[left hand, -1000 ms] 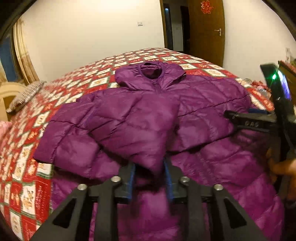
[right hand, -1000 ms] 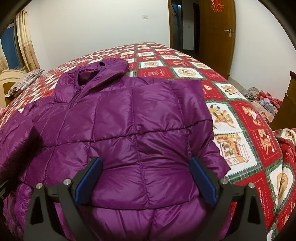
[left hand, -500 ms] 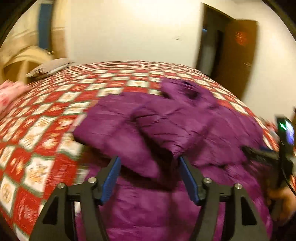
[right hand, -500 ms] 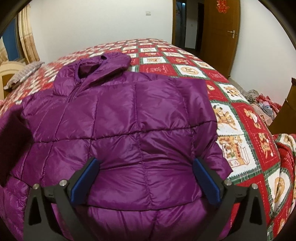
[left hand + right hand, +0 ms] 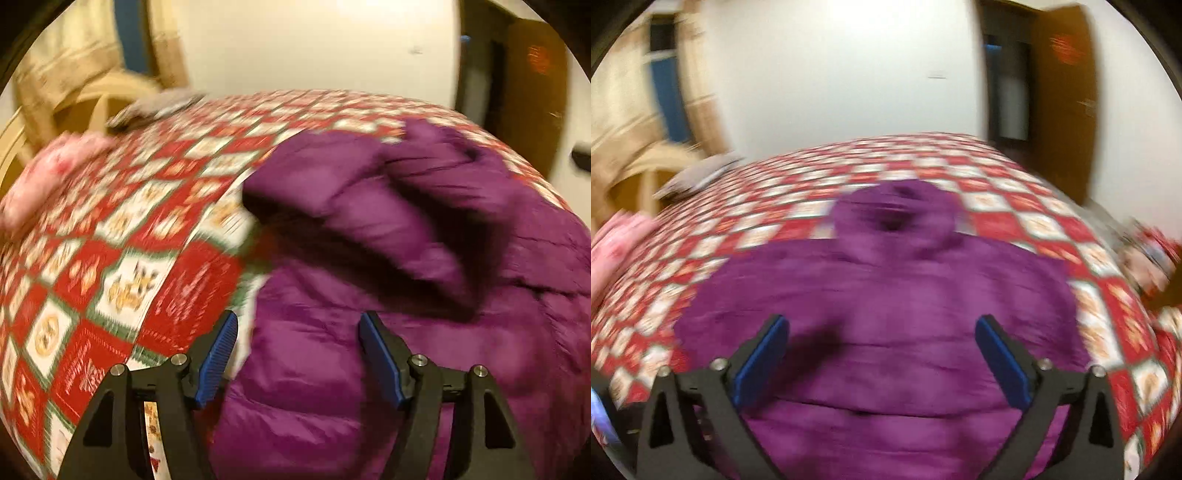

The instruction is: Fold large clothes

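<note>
We are seeing a red-and-white patchwork quilt (image 5: 122,266) covering the bed, a grey pillow (image 5: 698,177) lying at its far edge, something pink (image 5: 55,166) sitting at the left, beige curtains (image 5: 66,62) hanging, and a brown door (image 5: 1060,92) standing open.

The left wrist view is looking forward between the blue-padded fingers of the left gripper (image 5: 295,358), sitting low and close over the near left edge of a purple quilted puffer jacket (image 5: 424,332) and angling leftward across the red-and-white patchwork bedspread (image 5: 122,266). The right wrist view is facing straight up the jacket (image 5: 886,332) between the right gripper (image 5: 882,362) fingers, toward its hood and the white wall. Both views are blurred. Both are sharing the jacket, the bedspread (image 5: 1015,221), the cream wooden headboard (image 5: 92,99) (image 5: 650,166) at far left and the brown wooden door (image 5: 532,96) (image 5: 1060,99) at right.
</note>
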